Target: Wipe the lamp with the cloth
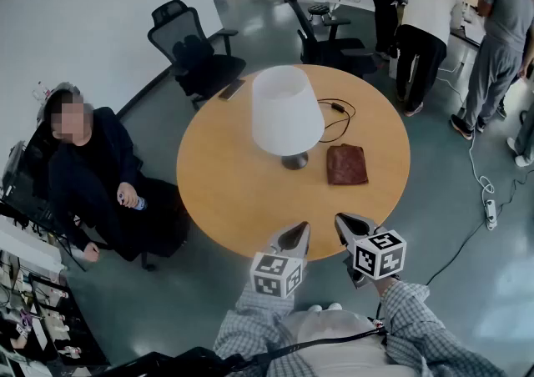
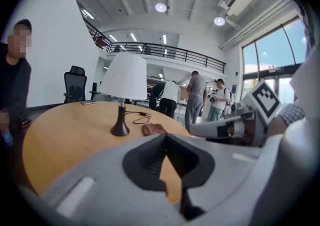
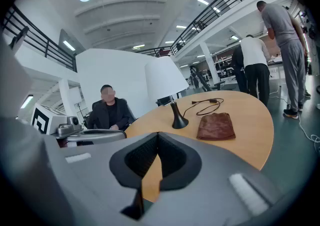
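Lamp with a white cone shade and a thin dark foot (image 1: pixel 288 117) stands upright near the middle of the round tan wooden bench (image 1: pixel 225 192), a little above the centre of the head view. Just right of its foot lies the brown cloth, folded into a flat square (image 1: pixel 346 164) — close to the foot but not touching it. A thin black cord (image 1: pixel 338 113) loops on the bench above the cloth in the picture.

Both claws sit low in the head view, at the near edge of the bench, well apart from the lamp and the cloth. The left claw (image 1: pixel 294 238) has its two grey jaws pressed together with nothing between them. The right claw (image 1: pixel 349 229), just beside it, is closed the same way and holds nothing. Each one carries a white cube with black square marks (image 1: pixel 277 273). Checked sleeves (image 1: pixel 417 317) show at the bottom of the frame.

In the left gripper view the lamp stands left of centre, and the cloth is a small brown lump right of its foot. In the right gripper view the cloth lies flat at centre right — again just right of the lamp's foot.

A person in dark clothes (image 1: pixel 92 167) sits at the left of the head view, off the bench. A black office chair (image 1: pixel 192 50) stands at the upper left. Several people (image 1: pixel 434 17) stand at the upper right.
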A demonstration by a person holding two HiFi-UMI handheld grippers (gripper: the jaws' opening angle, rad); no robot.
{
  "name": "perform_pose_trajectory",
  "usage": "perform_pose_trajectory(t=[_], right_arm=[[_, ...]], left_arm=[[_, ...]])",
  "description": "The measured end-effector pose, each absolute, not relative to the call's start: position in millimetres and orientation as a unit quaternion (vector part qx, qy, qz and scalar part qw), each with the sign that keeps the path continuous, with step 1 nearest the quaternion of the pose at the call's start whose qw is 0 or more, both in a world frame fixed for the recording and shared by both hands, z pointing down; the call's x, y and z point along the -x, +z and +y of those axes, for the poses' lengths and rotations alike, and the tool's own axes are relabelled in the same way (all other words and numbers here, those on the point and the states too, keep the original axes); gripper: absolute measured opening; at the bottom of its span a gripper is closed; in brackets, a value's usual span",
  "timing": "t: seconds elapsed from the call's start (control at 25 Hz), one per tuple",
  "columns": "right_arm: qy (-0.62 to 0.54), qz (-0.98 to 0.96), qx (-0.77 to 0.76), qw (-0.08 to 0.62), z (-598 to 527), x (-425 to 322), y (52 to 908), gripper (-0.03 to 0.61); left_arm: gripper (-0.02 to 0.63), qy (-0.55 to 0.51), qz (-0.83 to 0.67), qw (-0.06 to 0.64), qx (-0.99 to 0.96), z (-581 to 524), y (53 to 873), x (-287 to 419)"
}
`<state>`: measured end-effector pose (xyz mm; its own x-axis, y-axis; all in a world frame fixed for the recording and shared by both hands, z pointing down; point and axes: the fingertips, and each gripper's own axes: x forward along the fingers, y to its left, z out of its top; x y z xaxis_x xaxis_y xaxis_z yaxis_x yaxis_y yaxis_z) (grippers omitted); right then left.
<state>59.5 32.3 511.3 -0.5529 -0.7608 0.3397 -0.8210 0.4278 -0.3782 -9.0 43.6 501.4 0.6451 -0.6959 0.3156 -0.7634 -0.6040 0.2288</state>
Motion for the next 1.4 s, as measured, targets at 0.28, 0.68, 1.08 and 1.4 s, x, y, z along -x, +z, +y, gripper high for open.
perform_pose_trajectory(t=[0.28,0.68,1.08,1.4], right_arm=[[0.255,-0.843,-0.47,0.061,34,-61,513,0.0],[0.267,-0.832,-0.484,0.046,34,-68,512,0.002],[0.273,-0.829,-0.486,0.042,33,-70,514,0.002],[0.271,-0.83,-0.486,0.042,37,-72,511,0.002]], left_arm=[[-0.003,0.098,-0.406,0.171,-0.892,45,500,5],[-0.003,0.1,-0.405,0.172,-0.893,47,501,3],[-0.003,0.1,-0.404,0.174,-0.892,48,503,2],[-0.003,0.097,-0.41,0.175,-0.89,48,503,3]])
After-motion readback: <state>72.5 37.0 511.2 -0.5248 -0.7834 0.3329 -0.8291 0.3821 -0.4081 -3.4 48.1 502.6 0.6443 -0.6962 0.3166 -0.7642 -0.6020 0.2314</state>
